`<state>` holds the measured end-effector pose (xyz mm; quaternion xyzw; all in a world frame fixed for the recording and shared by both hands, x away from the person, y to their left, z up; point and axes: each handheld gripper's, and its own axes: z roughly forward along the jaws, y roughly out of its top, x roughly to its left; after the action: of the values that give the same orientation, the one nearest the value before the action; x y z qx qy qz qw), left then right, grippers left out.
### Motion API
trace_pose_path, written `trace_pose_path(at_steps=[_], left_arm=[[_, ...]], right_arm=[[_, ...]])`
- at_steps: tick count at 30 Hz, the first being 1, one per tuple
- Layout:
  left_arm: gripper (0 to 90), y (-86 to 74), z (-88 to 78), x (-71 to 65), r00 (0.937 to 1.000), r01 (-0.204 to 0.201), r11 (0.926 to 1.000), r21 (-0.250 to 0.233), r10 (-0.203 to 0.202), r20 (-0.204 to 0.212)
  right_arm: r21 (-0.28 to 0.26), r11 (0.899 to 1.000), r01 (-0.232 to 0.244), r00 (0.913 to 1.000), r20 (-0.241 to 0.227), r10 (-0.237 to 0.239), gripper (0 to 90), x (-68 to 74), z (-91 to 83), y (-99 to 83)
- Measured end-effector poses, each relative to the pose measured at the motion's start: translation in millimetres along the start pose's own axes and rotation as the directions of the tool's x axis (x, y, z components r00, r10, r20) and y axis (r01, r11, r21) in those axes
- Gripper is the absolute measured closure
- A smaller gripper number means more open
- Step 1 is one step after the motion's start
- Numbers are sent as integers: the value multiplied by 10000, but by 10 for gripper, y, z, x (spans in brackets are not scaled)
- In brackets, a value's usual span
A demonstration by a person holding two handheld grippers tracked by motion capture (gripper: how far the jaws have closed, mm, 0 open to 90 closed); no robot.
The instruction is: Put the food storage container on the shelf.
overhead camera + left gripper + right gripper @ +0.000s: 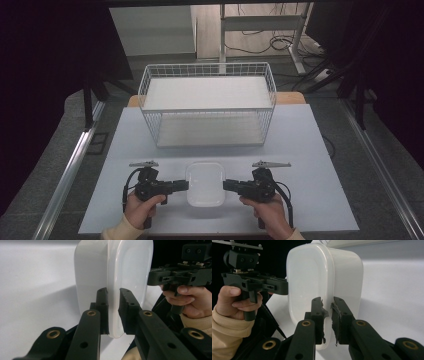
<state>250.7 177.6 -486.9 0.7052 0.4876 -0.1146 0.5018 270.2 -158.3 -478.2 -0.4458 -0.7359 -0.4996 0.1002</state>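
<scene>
Between both tongs, tub (204, 183) rims.

**A Count of the Table**

One white tub (204, 183) sat on the one table (320, 165). One wire basket (207, 102) stood behind it. There were two grippers, the left gripper (183, 185) and the right gripper (228, 185), each with two black jaws and one grey plate on top. Two hands held them: a left hand (142, 207) and a right hand (270, 214). One cable trailed from each gripper, two in all.
</scene>
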Motion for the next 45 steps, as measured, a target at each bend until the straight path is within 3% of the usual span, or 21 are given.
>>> trace_pose_path(at_steps=[13, 29, 39, 45], left_arm=[[793, 239, -34, -8, 9989, -457, 9984, -324, 452, -147], [793, 614, -166, -100, 9959, -903, 9930, -762, 894, -156], [793, 924, -279, -230, 9901, -1401, 9845, -1059, 1380, -272], [792, 1173, -369, -326, 9832, -1818, 9771, -1102, 1792, -336]], right_arm=[[-232, 9987, 454, 9989, 90, -452, 797, 4, -5, 248], [-652, 9927, 1014, 9948, 157, -1006, 797, 132, -76, 644], [-937, 9841, 1509, 9884, 334, -1484, 797, 256, -167, 946], [-1190, 9744, 1909, 9814, 414, -1872, 797, 352, -242, 1163]])
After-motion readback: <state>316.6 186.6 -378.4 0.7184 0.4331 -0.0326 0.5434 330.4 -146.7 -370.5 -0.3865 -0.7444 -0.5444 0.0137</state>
